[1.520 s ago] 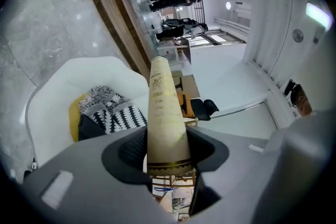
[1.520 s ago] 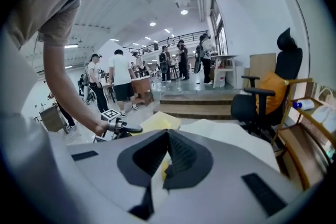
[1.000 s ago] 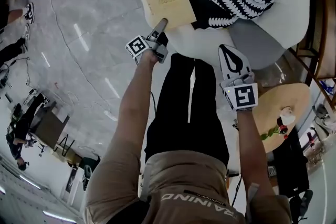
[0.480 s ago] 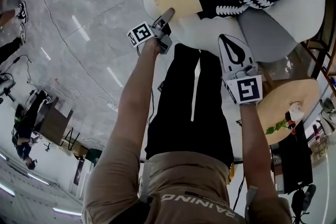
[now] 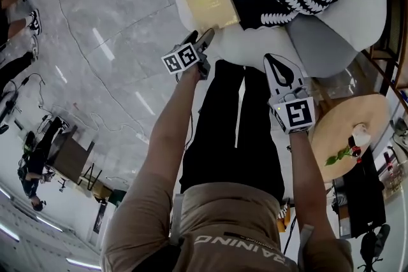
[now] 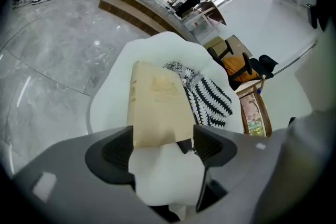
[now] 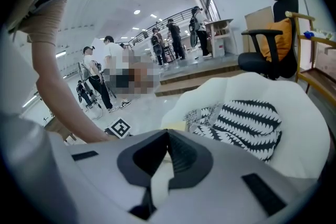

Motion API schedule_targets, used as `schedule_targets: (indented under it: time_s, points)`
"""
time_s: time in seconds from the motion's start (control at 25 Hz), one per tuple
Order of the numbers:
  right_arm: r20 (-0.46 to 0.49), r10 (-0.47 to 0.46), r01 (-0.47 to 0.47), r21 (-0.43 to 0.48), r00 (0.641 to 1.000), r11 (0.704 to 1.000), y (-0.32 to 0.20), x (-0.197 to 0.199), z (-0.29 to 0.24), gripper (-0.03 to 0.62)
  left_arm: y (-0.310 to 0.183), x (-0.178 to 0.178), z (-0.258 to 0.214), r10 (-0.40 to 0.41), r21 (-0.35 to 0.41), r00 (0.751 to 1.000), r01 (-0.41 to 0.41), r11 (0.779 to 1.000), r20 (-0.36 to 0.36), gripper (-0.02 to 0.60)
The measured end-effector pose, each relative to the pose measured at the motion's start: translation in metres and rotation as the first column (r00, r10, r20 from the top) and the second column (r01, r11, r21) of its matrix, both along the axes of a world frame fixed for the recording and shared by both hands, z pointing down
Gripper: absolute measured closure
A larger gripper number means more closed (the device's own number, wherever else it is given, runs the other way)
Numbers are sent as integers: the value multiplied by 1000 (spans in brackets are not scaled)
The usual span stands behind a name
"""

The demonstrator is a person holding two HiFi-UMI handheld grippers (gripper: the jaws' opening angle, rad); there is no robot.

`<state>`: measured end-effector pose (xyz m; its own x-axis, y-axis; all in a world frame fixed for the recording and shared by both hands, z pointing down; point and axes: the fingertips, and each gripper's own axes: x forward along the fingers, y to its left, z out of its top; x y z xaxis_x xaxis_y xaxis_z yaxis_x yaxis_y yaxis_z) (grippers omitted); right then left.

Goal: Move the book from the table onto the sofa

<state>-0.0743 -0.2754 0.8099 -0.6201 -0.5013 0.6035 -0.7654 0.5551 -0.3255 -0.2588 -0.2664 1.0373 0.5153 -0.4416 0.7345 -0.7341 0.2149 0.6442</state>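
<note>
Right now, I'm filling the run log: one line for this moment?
book: on sofa | left gripper: jaws just opened, book's edge between tips, ungripped | right gripper: jaws shut, empty

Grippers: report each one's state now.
Left gripper: open, fingers just opened; book edge between them, not gripped.
Right gripper: shut, empty.

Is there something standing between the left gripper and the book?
Nothing visible does. The left gripper has just been opening its jaws, which hold nothing; the book lies on the sofa right before them.
</note>
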Motion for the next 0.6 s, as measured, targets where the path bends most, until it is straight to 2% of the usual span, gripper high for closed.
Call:
schedule_targets:
  time_s: [0.08,0.16,0.28,0.44,0.6]
  points:
    - [8,14,-14,-3,1000,1000,6,4,-12,589,7,-3,-14,-23,8,1000,23,1000,4,241]
    - [10,21,-21,-13,1000,1000,15,9,-26,589,19,-1,-31,-21,1,1000,21,1000,-22,241]
    - [0,21,-21,-17,1000,1000,26,18,-50,589,29,14,-64,57,9,996,-57,998,-67,241]
    - [-8,24,-24,24,1000,999,26,31,-77,589,10,36,-118,159,128,984,-148,981,-85,241]
    - [-33,12,-11,22,999,1000,44,49,-115,589,8,82,-209,270,258,953,-228,939,-139,242]
